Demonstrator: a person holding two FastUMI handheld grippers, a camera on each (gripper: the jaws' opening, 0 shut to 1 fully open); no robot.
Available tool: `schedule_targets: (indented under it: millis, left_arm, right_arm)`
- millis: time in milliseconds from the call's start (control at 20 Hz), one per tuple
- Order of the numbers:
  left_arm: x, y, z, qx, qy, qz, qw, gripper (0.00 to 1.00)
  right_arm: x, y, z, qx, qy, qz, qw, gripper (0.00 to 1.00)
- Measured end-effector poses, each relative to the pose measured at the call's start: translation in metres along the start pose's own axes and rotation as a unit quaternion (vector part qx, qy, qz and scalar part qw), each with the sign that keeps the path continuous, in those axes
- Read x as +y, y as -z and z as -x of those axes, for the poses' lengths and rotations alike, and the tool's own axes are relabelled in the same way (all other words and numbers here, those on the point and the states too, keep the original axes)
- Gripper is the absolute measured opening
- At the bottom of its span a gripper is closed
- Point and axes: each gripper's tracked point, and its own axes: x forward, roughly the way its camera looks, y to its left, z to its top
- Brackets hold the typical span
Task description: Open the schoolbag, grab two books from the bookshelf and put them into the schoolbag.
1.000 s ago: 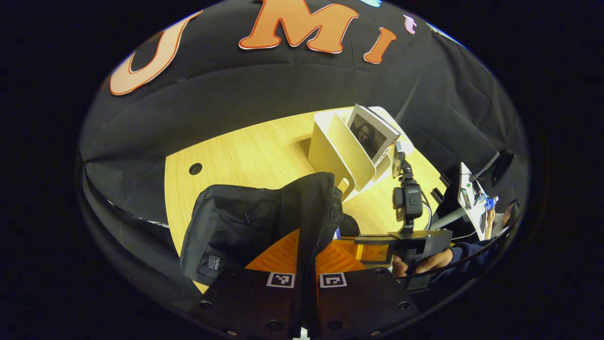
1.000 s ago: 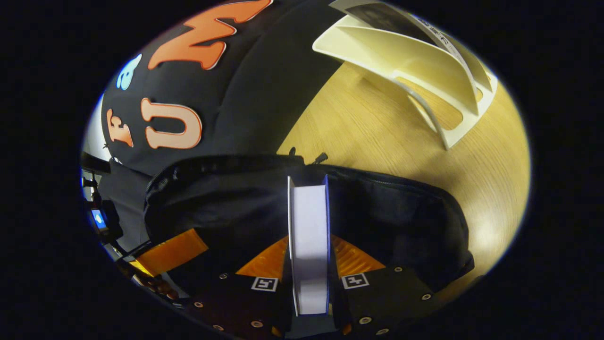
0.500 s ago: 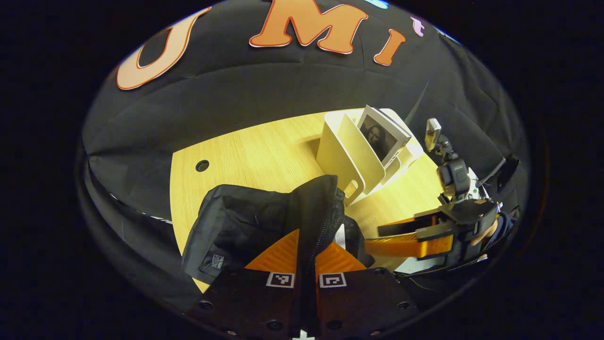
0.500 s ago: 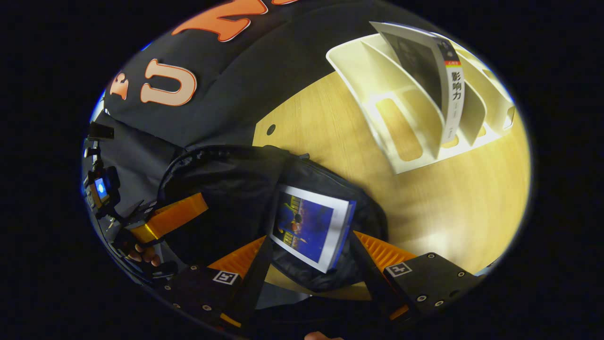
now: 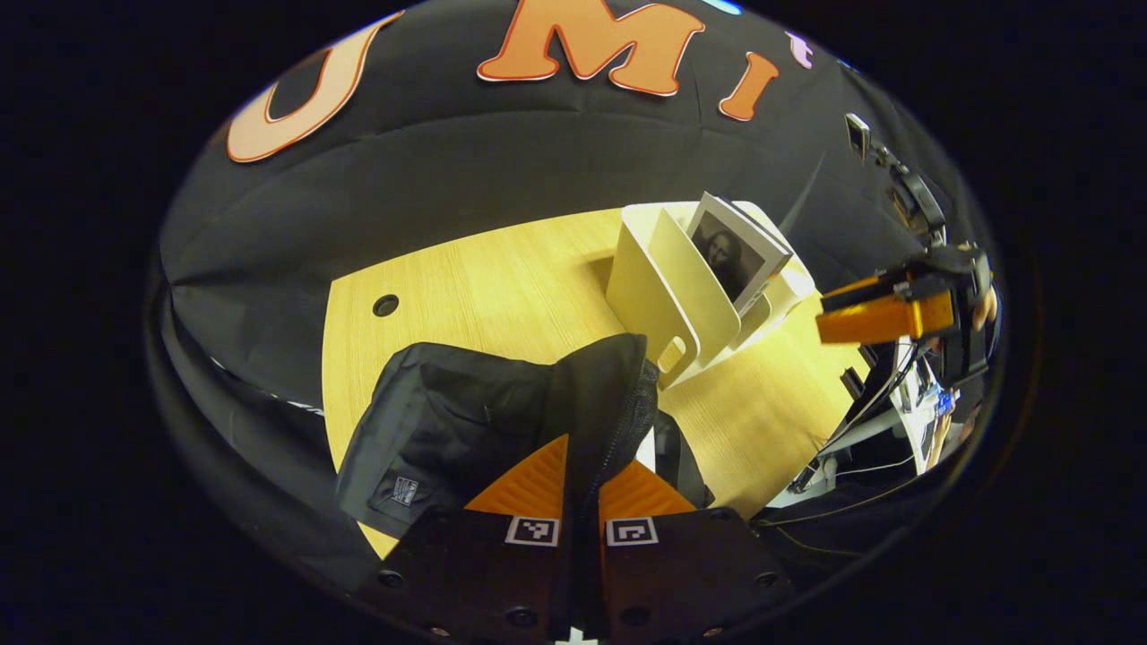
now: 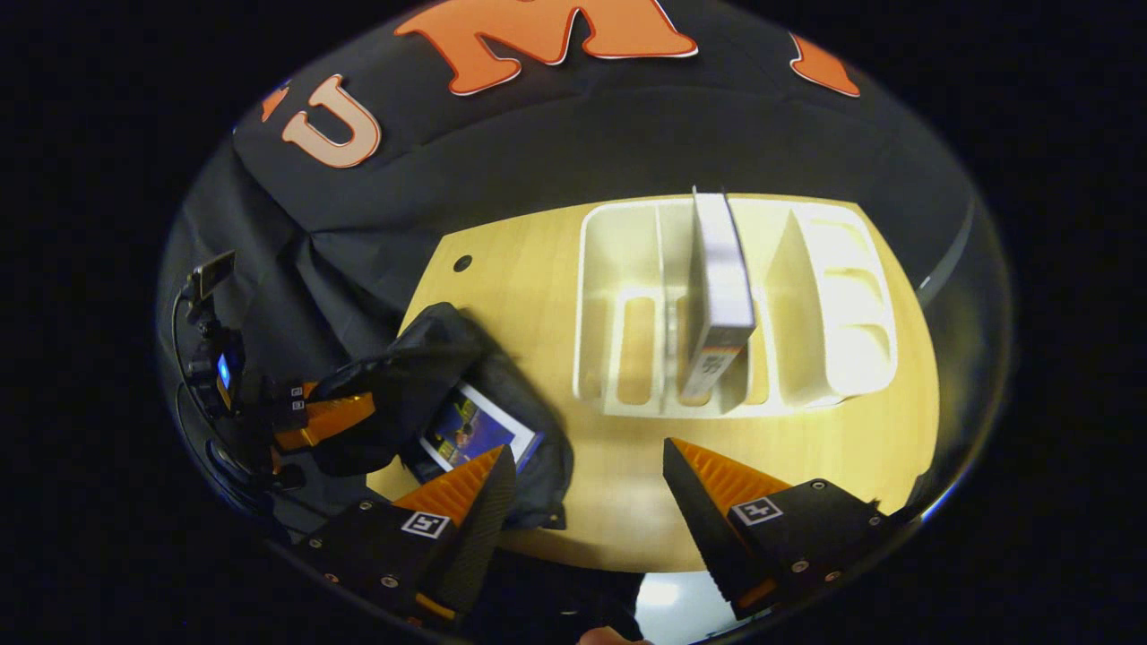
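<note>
In the left gripper view my left gripper [image 5: 584, 452] is shut on the zipper edge of the black schoolbag [image 5: 466, 412] and holds the flap up. The white bookshelf [image 5: 659, 291] stands beyond it with a portrait-cover book [image 5: 737, 255] leaning in a slot. My right gripper [image 6: 582, 466] hangs open and holds nothing, above the table in front of the bookshelf [image 6: 833, 305]. That book [image 6: 720, 287] stands upright in the middle slot. To the left lies the open schoolbag [image 6: 421, 358] with a blue-cover book [image 6: 470, 432] inside. The left gripper [image 6: 327, 417] grips the bag's edge.
The wooden table [image 6: 618, 502] has a round cable hole [image 6: 462, 263] near the back left. Bare wood lies between bag and shelf. The right gripper [image 5: 883, 313] and the hand holding it float at the right, past the shelf. A desk with cables [image 5: 905, 403] sits off the table's right edge.
The right gripper let the blue book drop into the bag, opened, rose and swung round to face the bookshelf. The left gripper kept its hold on the bag's edge.
</note>
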Motion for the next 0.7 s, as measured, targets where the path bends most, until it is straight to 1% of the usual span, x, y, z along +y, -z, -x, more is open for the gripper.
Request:
schedule_targets:
  millis: [100, 250, 350, 500, 600, 700]
  left_arm:
    - [0.002, 0.002, -0.002, -0.001, -0.009, 0.015, 1.0, 0.05]
    - [0.004, 0.005, -0.006, 0.003, -0.021, 0.037, 0.999, 0.05]
    - [0.004, 0.006, -0.008, 0.007, -0.031, 0.05, 0.998, 0.05]
    - [0.004, 0.006, -0.009, 0.014, -0.046, 0.065, 0.997, 0.05]
    - [0.003, 0.008, -0.012, 0.019, -0.054, 0.078, 0.995, 0.05]
    - [0.001, 0.009, -0.014, 0.024, -0.061, 0.088, 0.994, 0.05]
  right_arm:
    - [-0.027, -0.03, -0.001, 0.004, 0.025, 0.006, 1.0, 0.98]
    - [-0.054, -0.071, -0.017, 0.013, 0.045, 0.03, 0.998, 0.98]
    - [-0.063, -0.089, -0.033, 0.031, 0.048, 0.032, 0.998, 0.98]
    - [-0.075, -0.104, -0.065, 0.06, 0.05, 0.015, 0.997, 0.97]
    - [-0.081, -0.105, -0.086, 0.078, 0.053, 0.013, 0.995, 0.92]
    - [-0.085, -0.104, -0.099, 0.095, 0.055, 0.015, 0.994, 0.82]
